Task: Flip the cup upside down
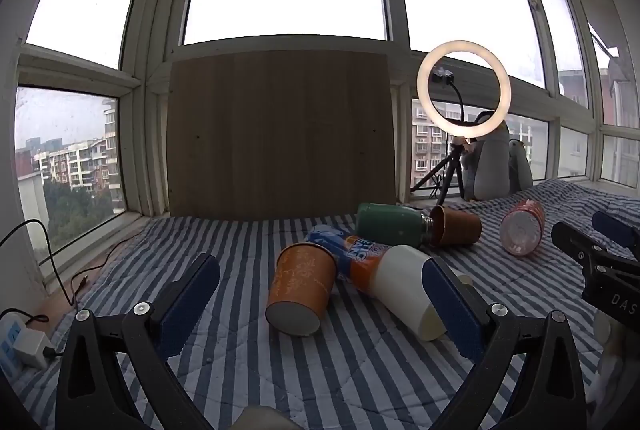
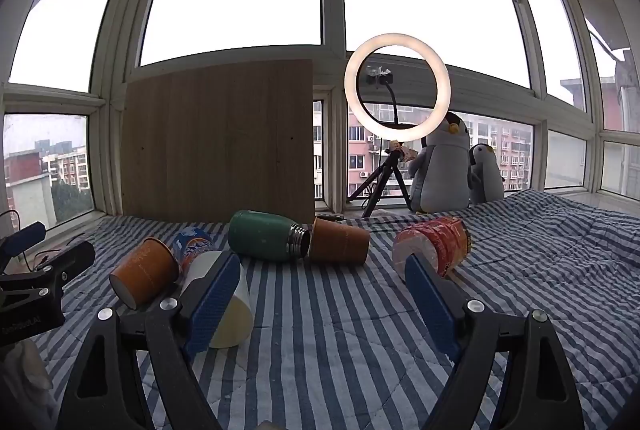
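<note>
Several cups lie on their sides on a blue-striped quilt point(image 1: 248, 358). An orange paper cup point(image 1: 301, 288) lies with its base toward me, between the open fingers of my left gripper point(image 1: 320, 304); it also shows in the right wrist view point(image 2: 144, 272). A white cup point(image 1: 408, 294) lies beside the left gripper's right finger and shows by the left finger of my right gripper point(image 2: 228, 304). A second orange cup point(image 1: 456, 226) lies farther back point(image 2: 339, 240). My right gripper point(image 2: 322, 294) is open and empty and shows at the left view's right edge point(image 1: 592, 250).
A green flask point(image 1: 390, 224) lies on its side against the far orange cup. An orange-blue can point(image 1: 352, 250) and a red-white noodle cup point(image 2: 434, 244) also lie there. A ring light on a tripod point(image 2: 397, 86), penguin plushies point(image 2: 442, 166), a wooden board point(image 2: 218, 142) and a power strip point(image 1: 16, 346) surround the quilt.
</note>
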Tool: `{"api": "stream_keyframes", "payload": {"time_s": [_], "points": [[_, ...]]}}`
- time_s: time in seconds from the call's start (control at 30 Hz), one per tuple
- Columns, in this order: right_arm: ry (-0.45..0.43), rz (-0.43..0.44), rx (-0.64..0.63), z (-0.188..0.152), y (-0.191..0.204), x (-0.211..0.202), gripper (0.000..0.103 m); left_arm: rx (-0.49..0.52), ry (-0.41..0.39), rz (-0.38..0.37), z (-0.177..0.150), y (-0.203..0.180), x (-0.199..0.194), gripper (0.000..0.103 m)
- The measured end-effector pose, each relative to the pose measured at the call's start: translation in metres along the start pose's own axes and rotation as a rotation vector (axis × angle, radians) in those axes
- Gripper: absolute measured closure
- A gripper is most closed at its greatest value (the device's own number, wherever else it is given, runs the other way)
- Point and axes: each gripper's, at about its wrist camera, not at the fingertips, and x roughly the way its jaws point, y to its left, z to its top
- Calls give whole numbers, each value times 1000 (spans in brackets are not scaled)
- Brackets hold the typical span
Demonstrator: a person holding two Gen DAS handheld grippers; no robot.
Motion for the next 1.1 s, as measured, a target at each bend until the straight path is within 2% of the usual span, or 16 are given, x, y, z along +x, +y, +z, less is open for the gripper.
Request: {"api": "stream_keyframes", "payload": {"time_s": [1.1], "points": [[-4,0,2,0,-2,1,21,3,3,-2,0,0,1,0]]}}
